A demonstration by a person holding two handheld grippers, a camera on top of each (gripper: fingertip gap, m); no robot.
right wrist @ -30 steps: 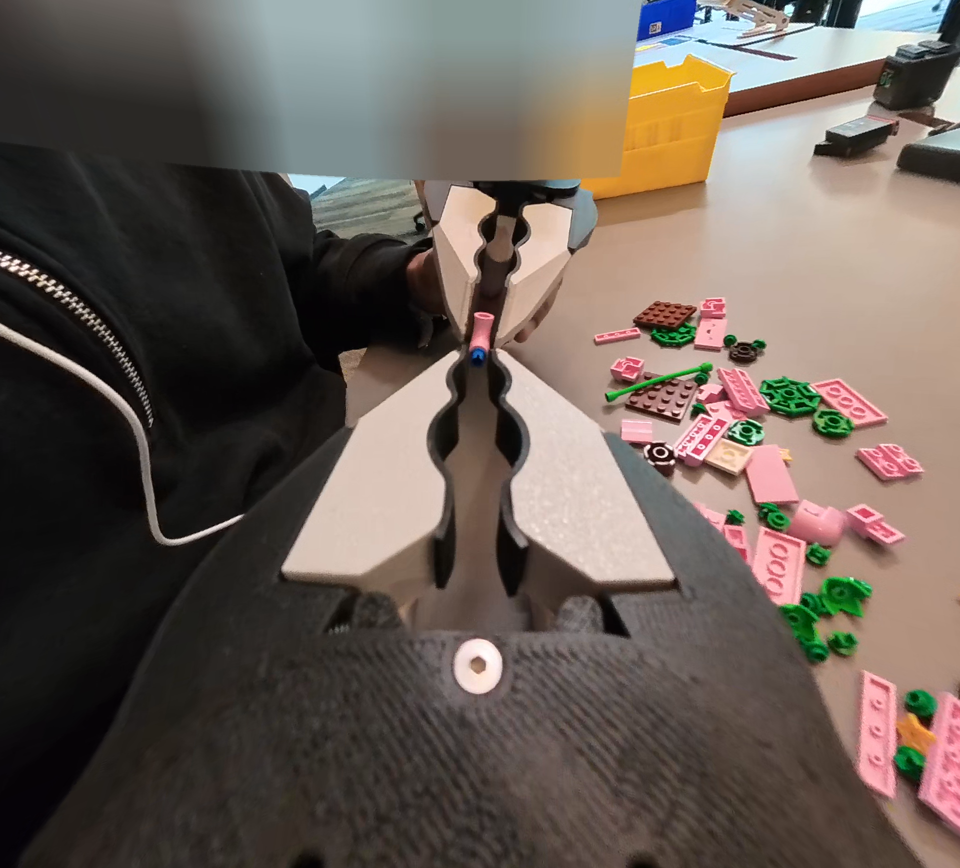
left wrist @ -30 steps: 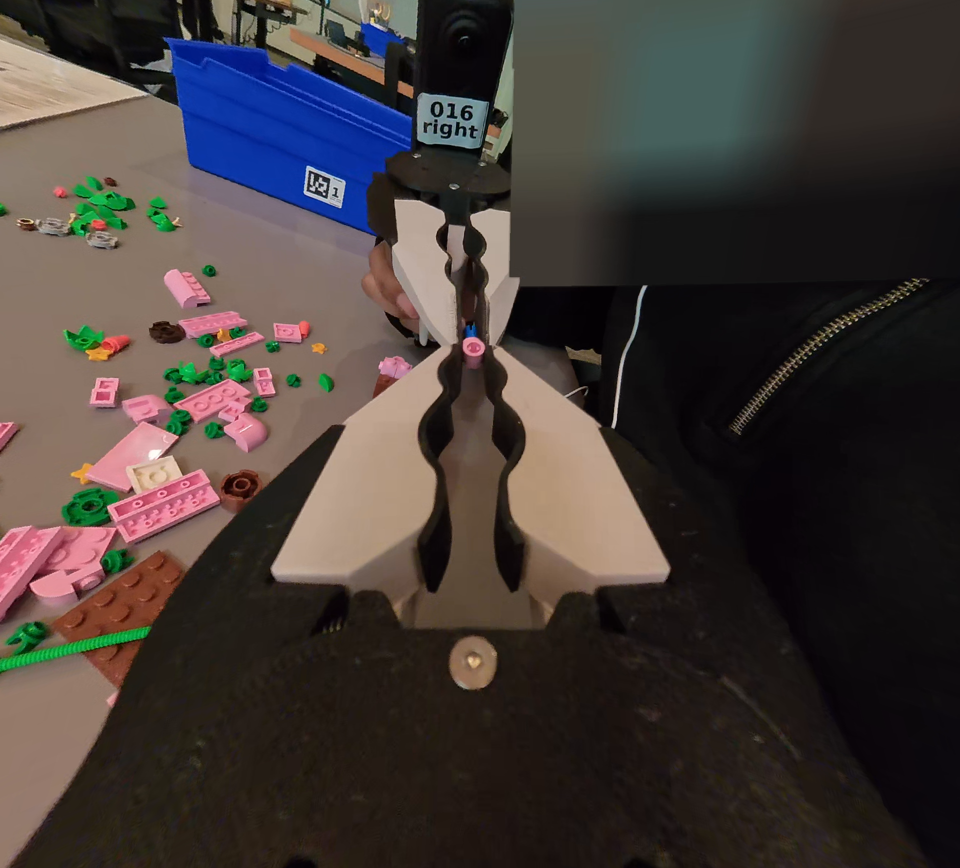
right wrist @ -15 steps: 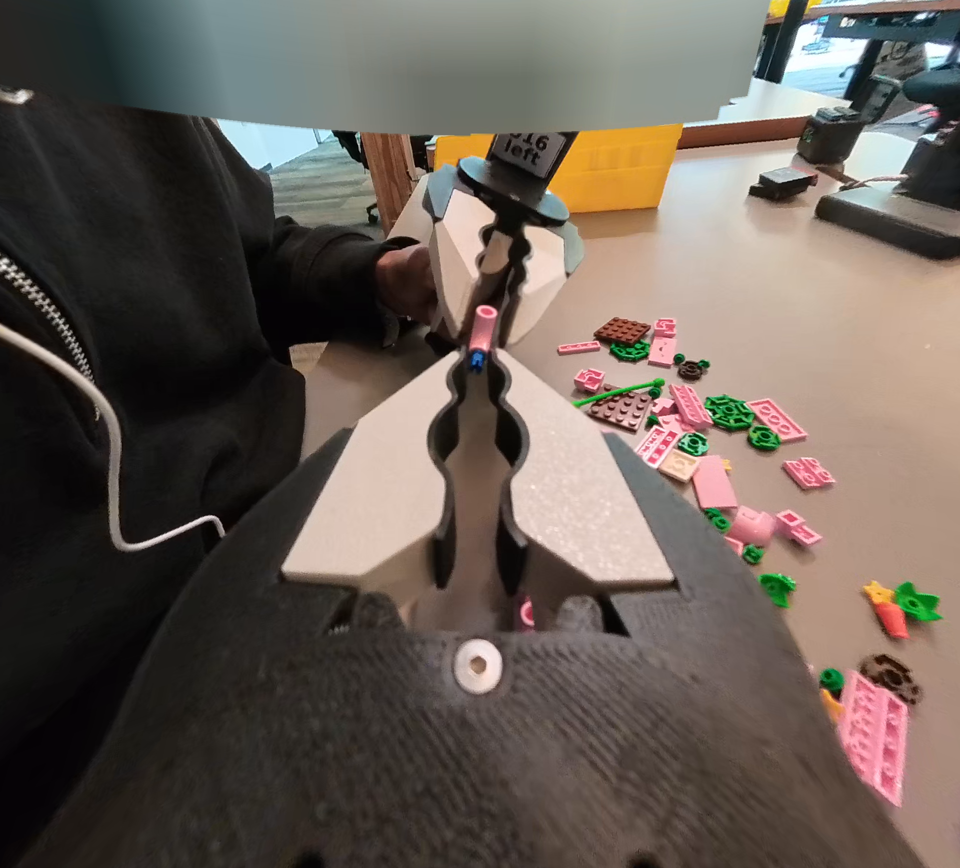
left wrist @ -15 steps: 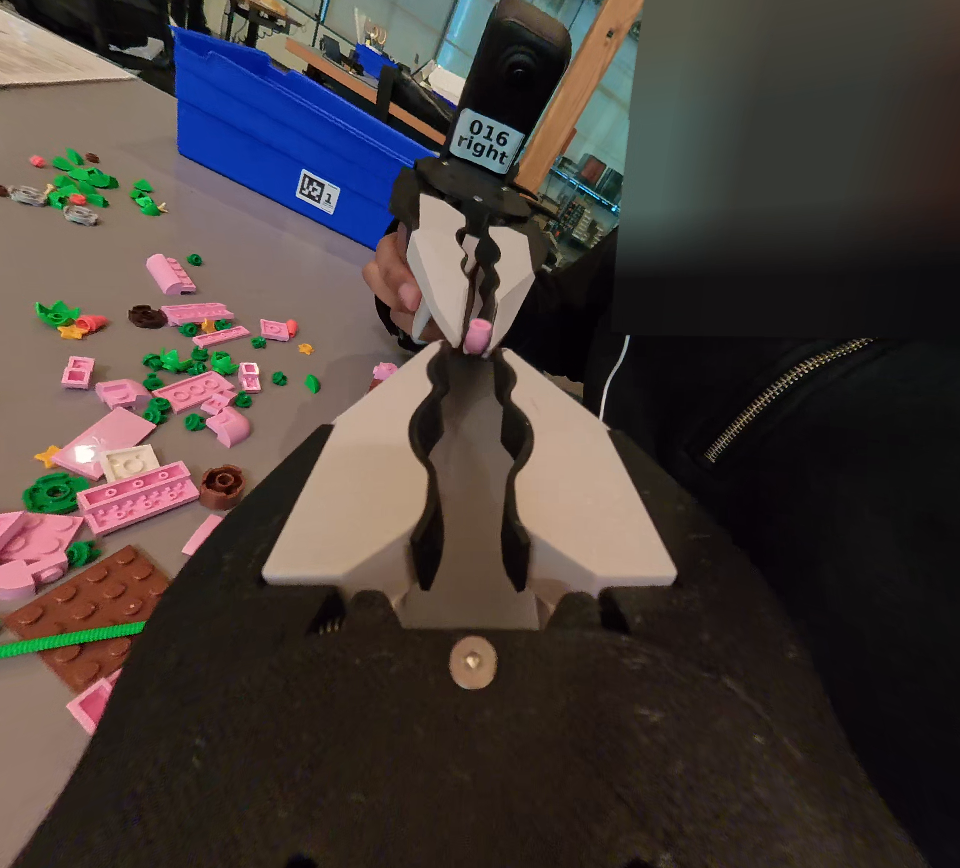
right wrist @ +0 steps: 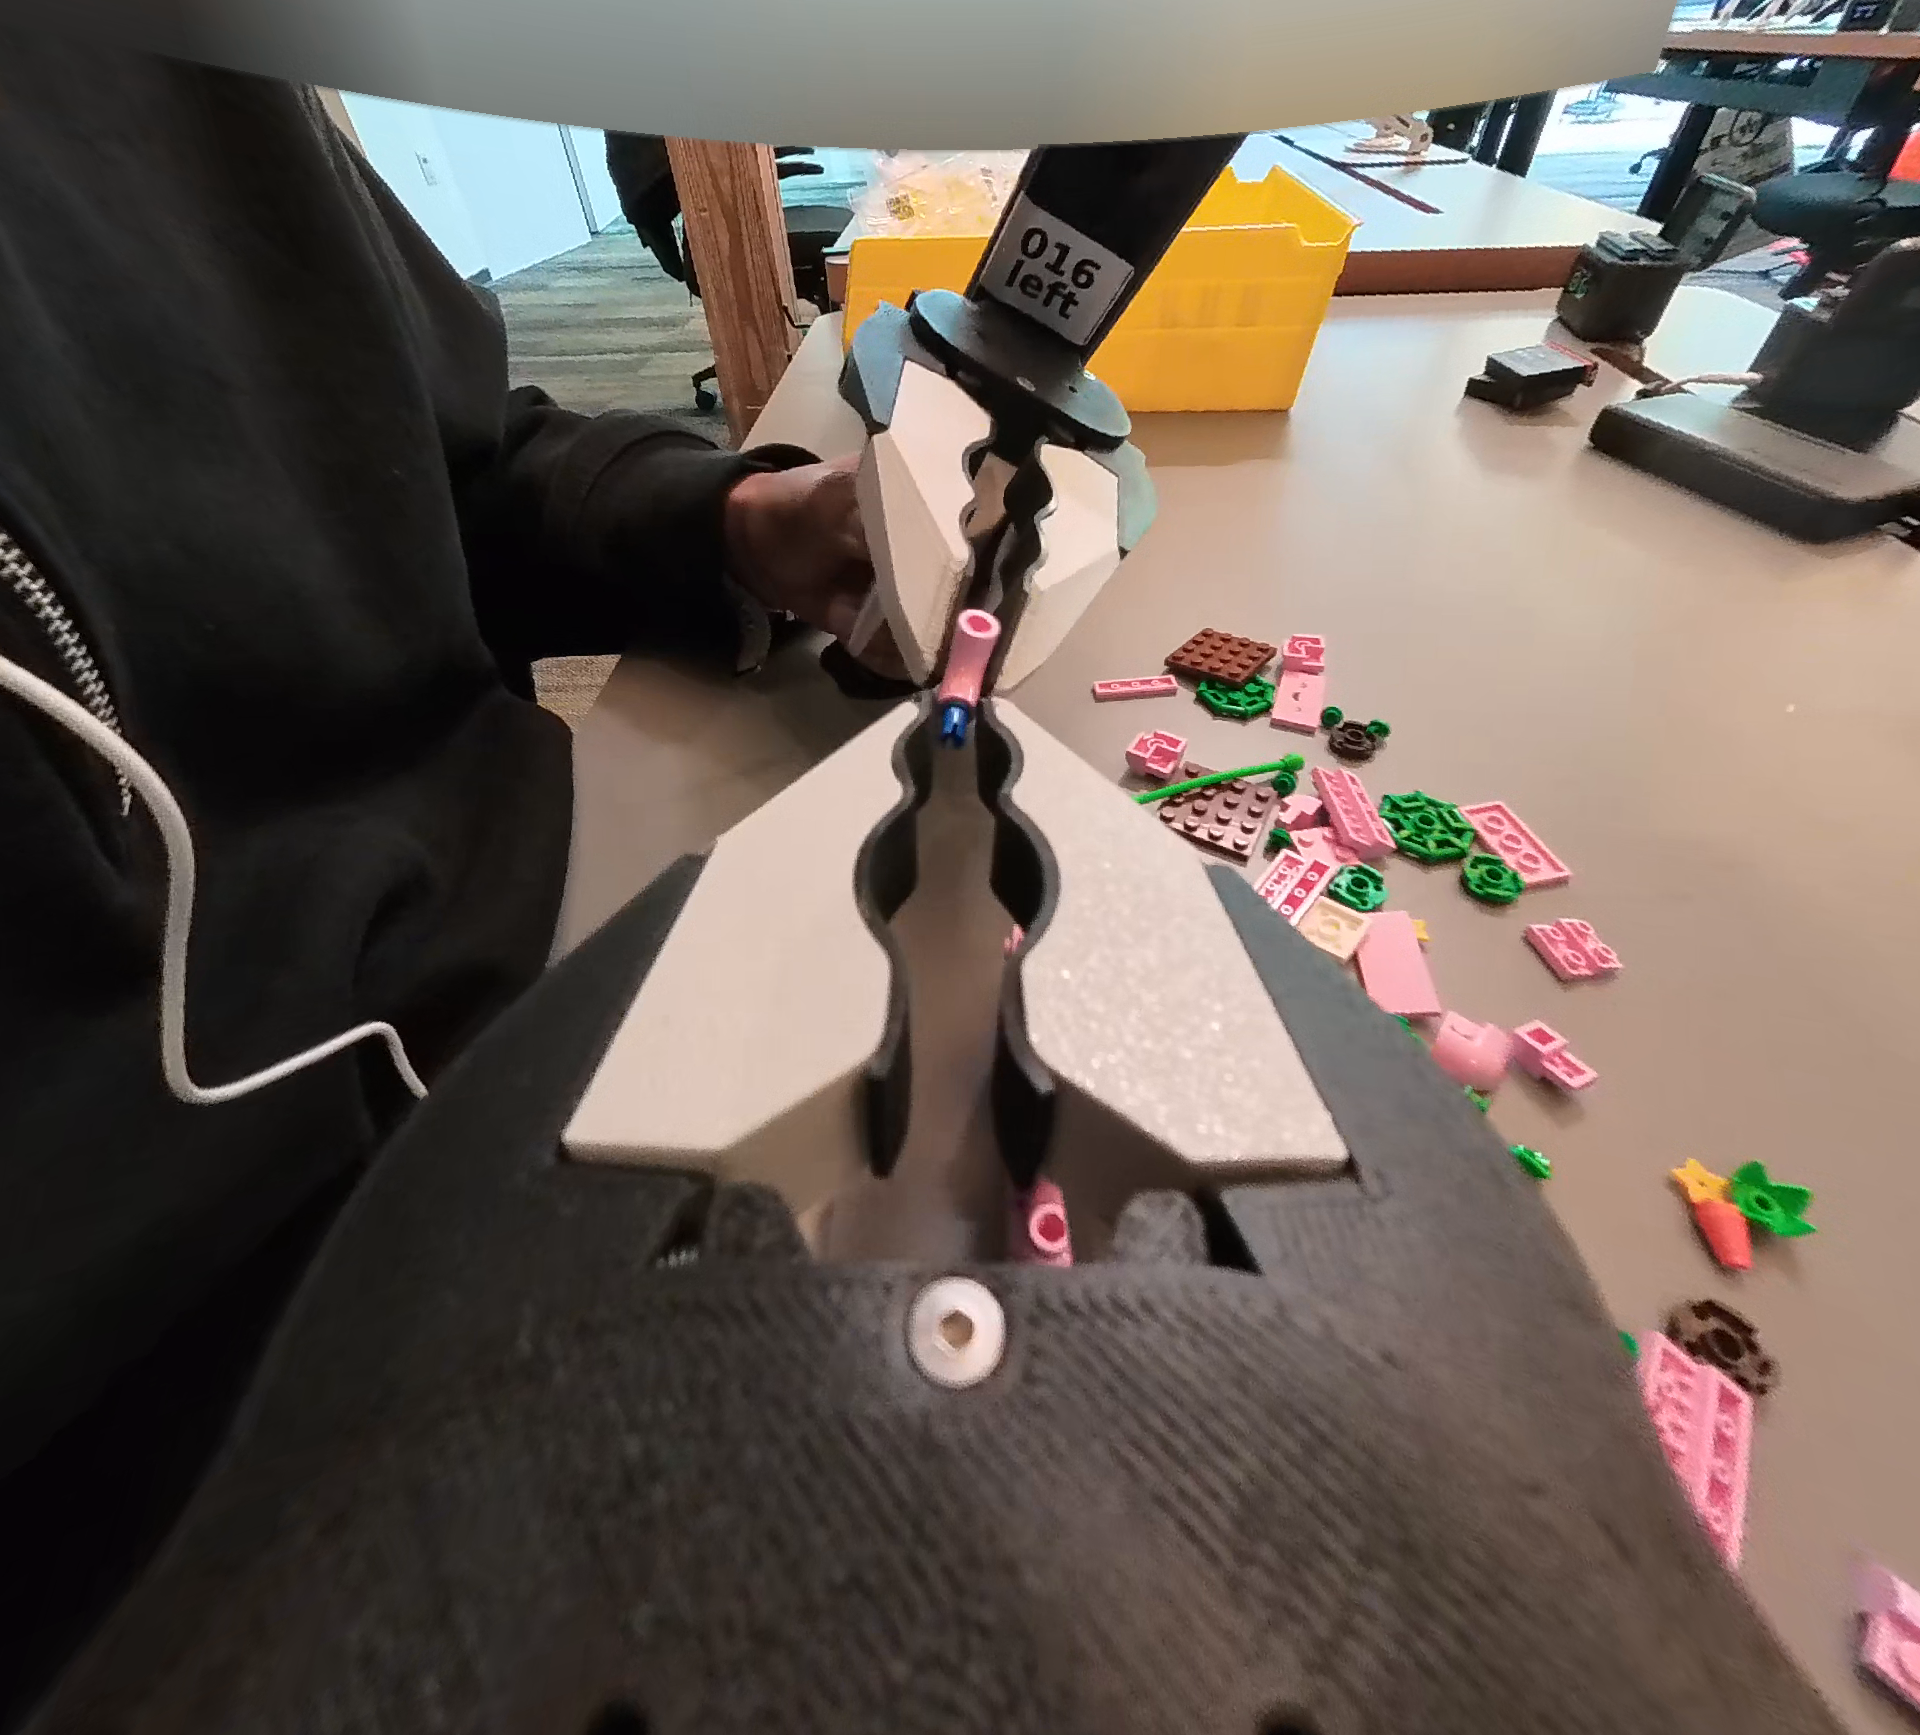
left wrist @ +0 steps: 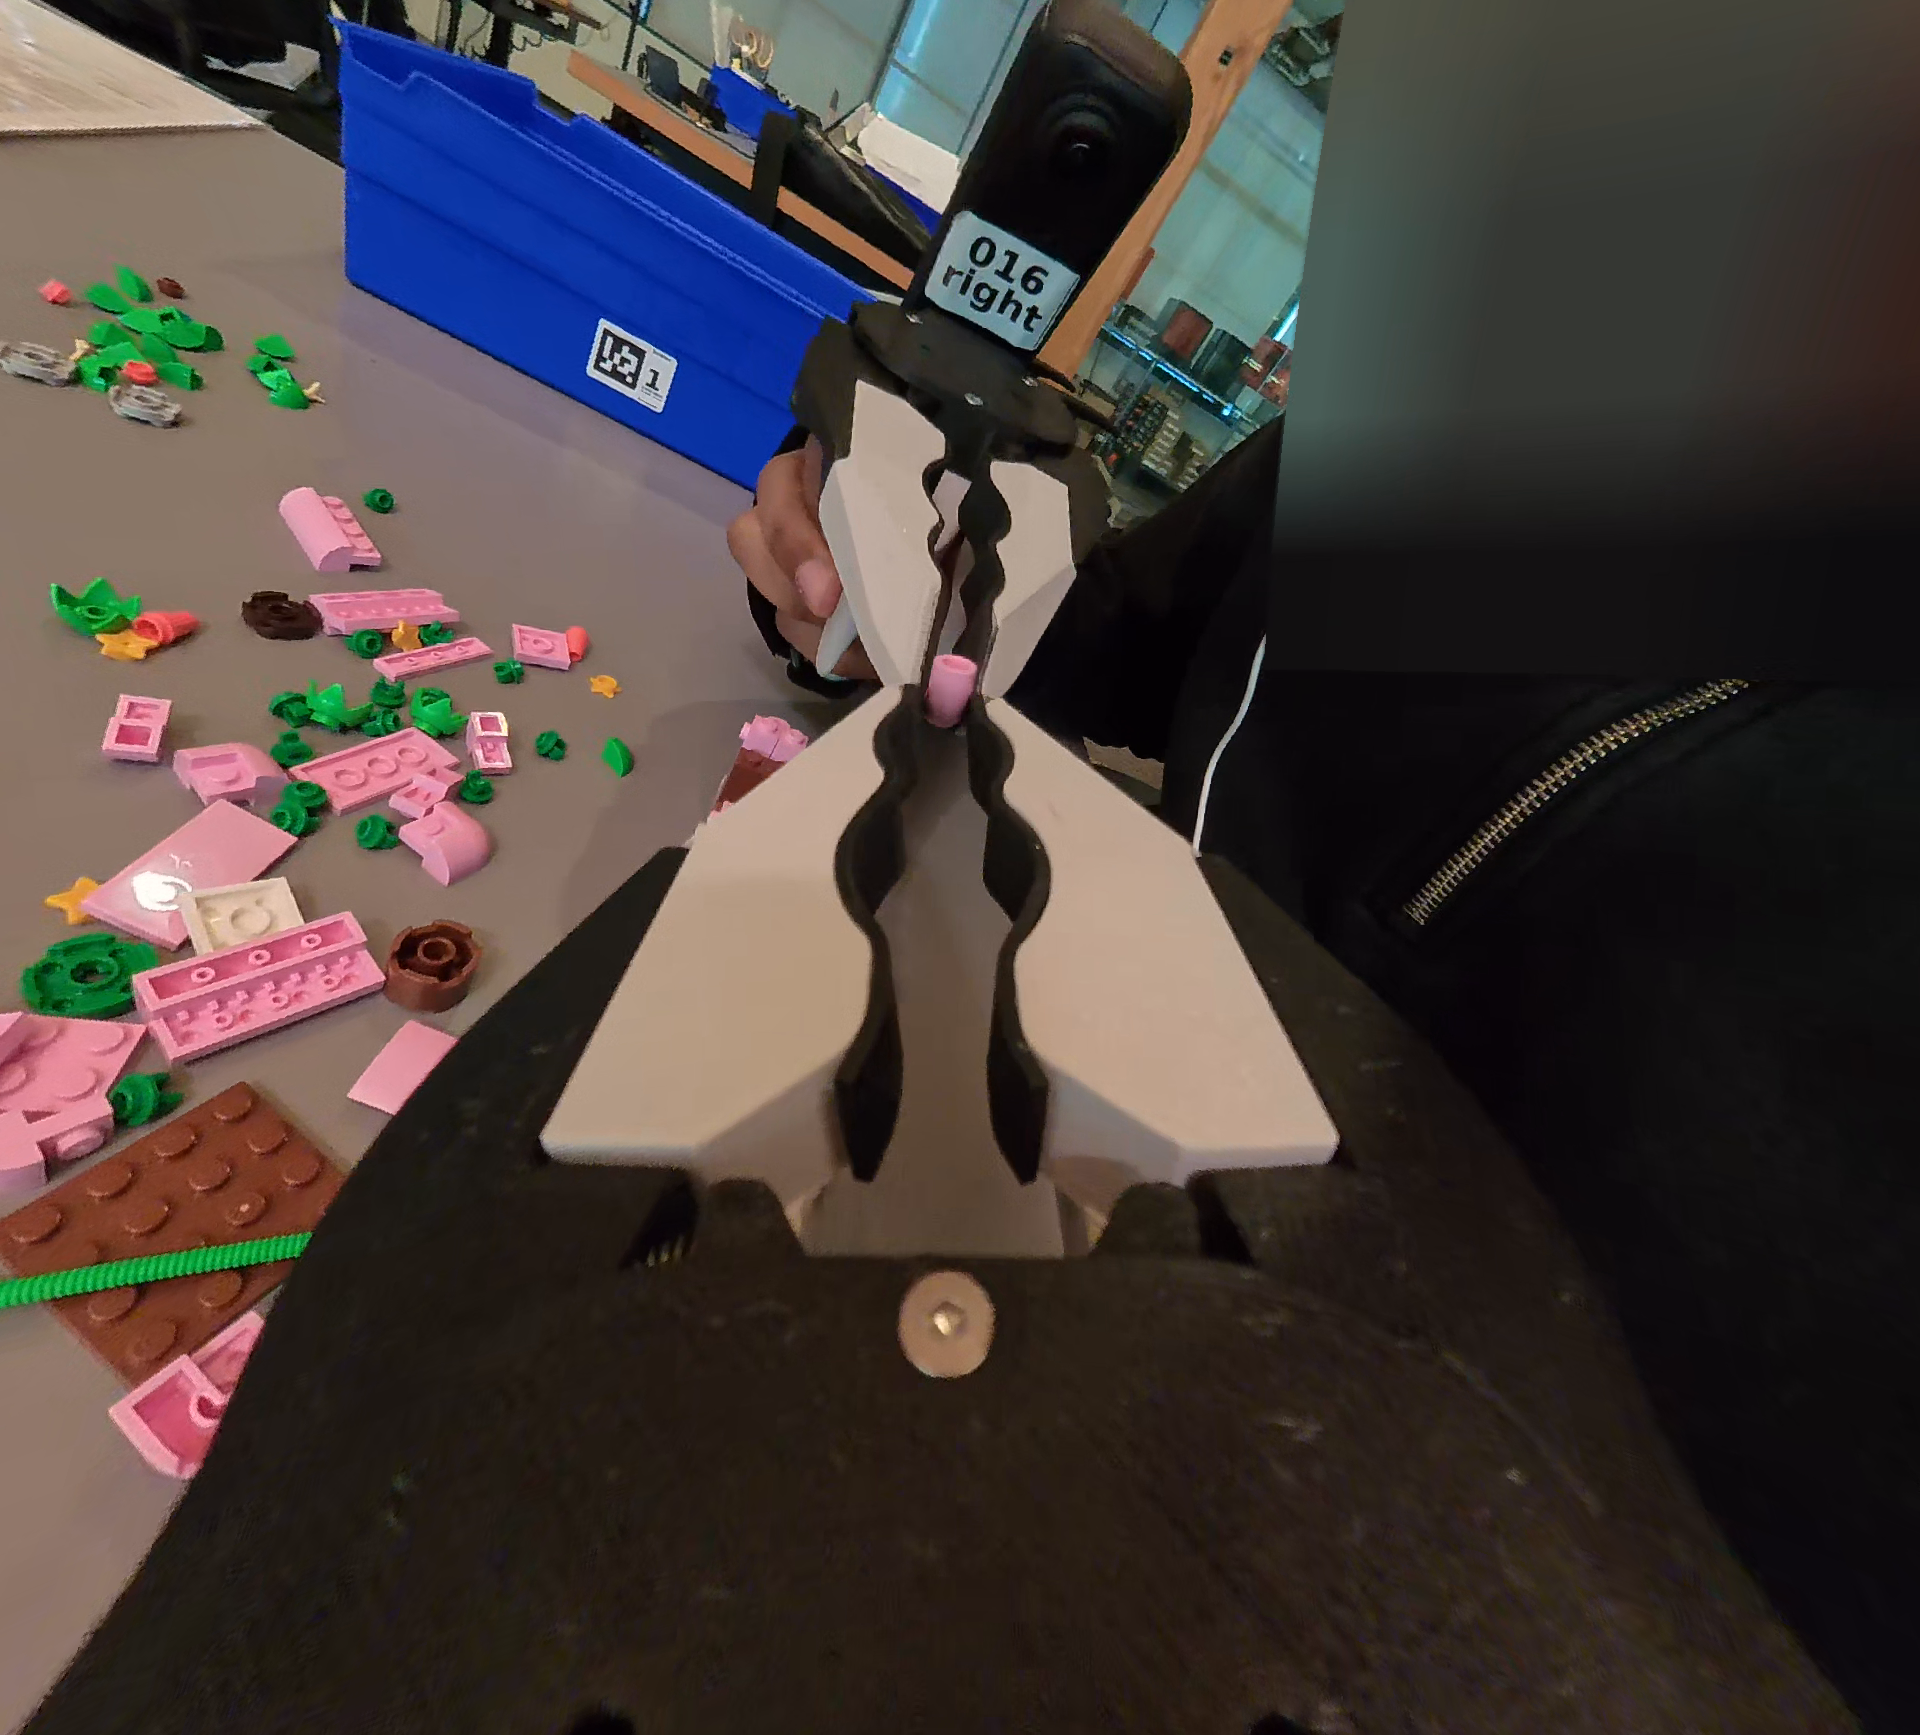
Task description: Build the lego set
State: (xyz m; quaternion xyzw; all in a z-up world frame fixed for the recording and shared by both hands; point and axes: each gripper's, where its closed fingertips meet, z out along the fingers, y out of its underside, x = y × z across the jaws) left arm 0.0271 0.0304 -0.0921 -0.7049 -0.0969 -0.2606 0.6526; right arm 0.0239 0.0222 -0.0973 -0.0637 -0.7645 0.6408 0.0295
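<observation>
A small pink tube (left wrist: 950, 686) with a blue pin (right wrist: 951, 723) in its end sits where my two grippers meet tip to tip, above the table's near edge. My left gripper (left wrist: 943, 717) is shut on the tube's lower end. My right gripper (right wrist: 951, 729) is shut on the blue pin, and the pink tube (right wrist: 970, 659) rises from it in front of the left gripper's fingers (right wrist: 914, 542). In the left wrist view the right gripper's fingers (left wrist: 883, 532) stand just beyond the tube. Loose pink, green and brown bricks (left wrist: 260, 979) lie on the grey table (right wrist: 1455, 563).
A blue bin (left wrist: 540, 262) stands at the back in the left wrist view, a yellow bin (right wrist: 1226, 314) in the right wrist view. A brown plate (left wrist: 156, 1207) and green rod (left wrist: 145, 1270) lie nearby. Black devices (right wrist: 1766, 438) sit far right. The person's black jacket (right wrist: 260, 646) is close. Less than 4 cm separates the two grippers' tips.
Both grippers have lifted and tilted upward together, staying tip to tip. The pink tube and blue pin stay clamped between them. The bricks on the table have not moved.
</observation>
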